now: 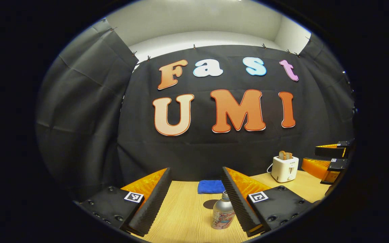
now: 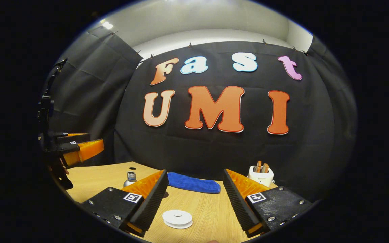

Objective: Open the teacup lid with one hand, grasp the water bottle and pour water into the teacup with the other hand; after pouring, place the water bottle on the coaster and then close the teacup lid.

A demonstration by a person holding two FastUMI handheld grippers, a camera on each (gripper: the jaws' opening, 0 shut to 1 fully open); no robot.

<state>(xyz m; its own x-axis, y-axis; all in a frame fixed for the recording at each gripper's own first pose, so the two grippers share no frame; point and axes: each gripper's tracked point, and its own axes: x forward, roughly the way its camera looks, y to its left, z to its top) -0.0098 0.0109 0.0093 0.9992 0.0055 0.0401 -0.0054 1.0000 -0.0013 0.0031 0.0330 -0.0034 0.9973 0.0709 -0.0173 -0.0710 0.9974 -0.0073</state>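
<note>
Bottle point(image 1: 223, 211) partly hidden behind left tongs point(image 1: 196, 199); cap unclear.

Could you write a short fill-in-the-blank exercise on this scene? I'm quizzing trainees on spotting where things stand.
1. The silver water bottle stands between the fingers of the open ____ gripper.
2. The folded cloth lying on the table is ____ in colour.
3. The white toaster holds slices of ____.
4. The white round lid lies in front of the open ____ gripper.

Missing words: left; blue; bread; right
</note>
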